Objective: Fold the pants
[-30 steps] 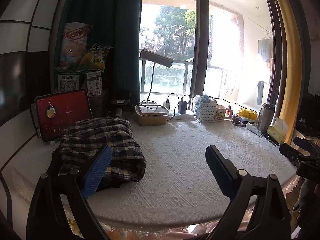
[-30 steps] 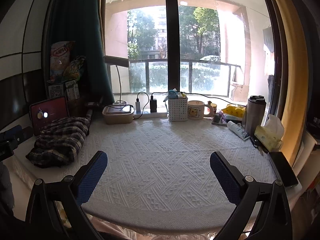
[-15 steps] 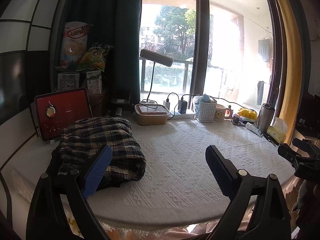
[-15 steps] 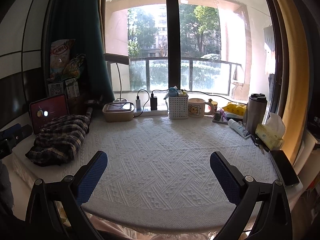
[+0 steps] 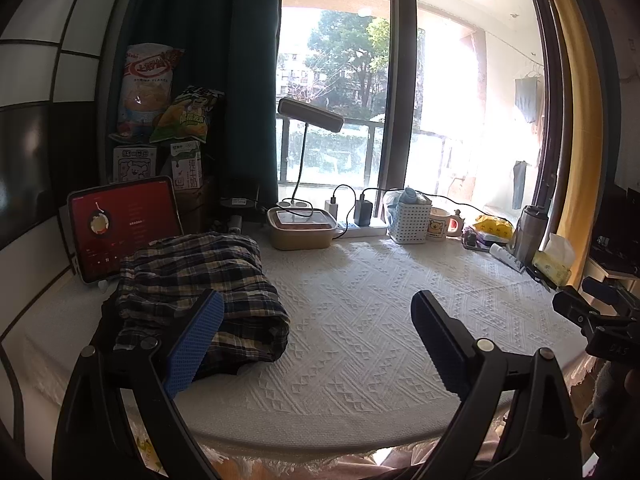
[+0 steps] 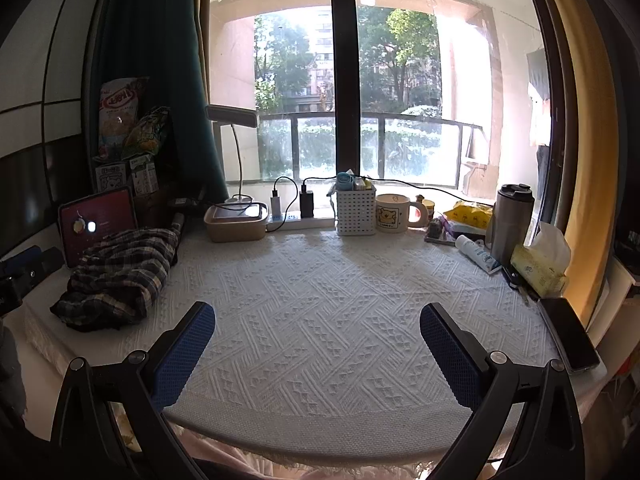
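Dark plaid pants (image 5: 192, 280) lie in a folded bundle at the left side of the table with its white textured cloth (image 5: 360, 320); the right wrist view shows the pants (image 6: 120, 272) at the far left. My left gripper (image 5: 316, 316) is open, held over the table's near edge, its left finger just in front of the bundle and nothing between the fingers. My right gripper (image 6: 318, 328) is open too, over the middle of the near edge, well to the right of the pants. The right gripper's tool shows at the right margin of the left view.
A tablet (image 5: 120, 228) leans behind the pants. Along the window stand a lamp on a beige box (image 5: 302, 232), a power strip, a white basket (image 6: 355, 212), a mug (image 6: 394, 213), a steel tumbler (image 6: 512, 224), a tissue pack (image 6: 540, 268) and a phone (image 6: 572, 336).
The right wrist view has shifted slightly, so the pants sit a little lower and nearer the left margin. Both grippers stay open and the pants have not moved.
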The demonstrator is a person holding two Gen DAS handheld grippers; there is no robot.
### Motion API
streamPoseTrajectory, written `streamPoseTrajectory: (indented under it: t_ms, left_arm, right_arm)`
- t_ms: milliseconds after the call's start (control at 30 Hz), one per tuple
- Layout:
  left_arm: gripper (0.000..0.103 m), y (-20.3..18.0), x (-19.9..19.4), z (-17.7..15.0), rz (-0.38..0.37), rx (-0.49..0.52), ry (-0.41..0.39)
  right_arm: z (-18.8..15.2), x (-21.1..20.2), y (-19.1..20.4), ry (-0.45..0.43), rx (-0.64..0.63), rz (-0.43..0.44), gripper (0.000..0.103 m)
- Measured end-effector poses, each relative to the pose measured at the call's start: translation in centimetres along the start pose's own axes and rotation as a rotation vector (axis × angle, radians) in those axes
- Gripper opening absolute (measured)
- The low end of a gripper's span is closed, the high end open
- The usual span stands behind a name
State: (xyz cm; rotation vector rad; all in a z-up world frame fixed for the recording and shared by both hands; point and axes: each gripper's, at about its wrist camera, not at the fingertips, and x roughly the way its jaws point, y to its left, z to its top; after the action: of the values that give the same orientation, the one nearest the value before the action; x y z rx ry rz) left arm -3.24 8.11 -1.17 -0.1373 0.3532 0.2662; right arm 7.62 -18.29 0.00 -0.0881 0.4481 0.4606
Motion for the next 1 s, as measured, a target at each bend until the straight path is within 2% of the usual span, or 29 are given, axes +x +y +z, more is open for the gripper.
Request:
streamPoseTrajectory:
  t_ms: [1000]
  left_arm:
    - [0.094, -0.10, 0.08, 0.03, -0.004, 0.001, 0.000]
  right_arm:
    - [-0.06, 0.25, -0.28, 0.005, -0.004, 0.005, 0.103]
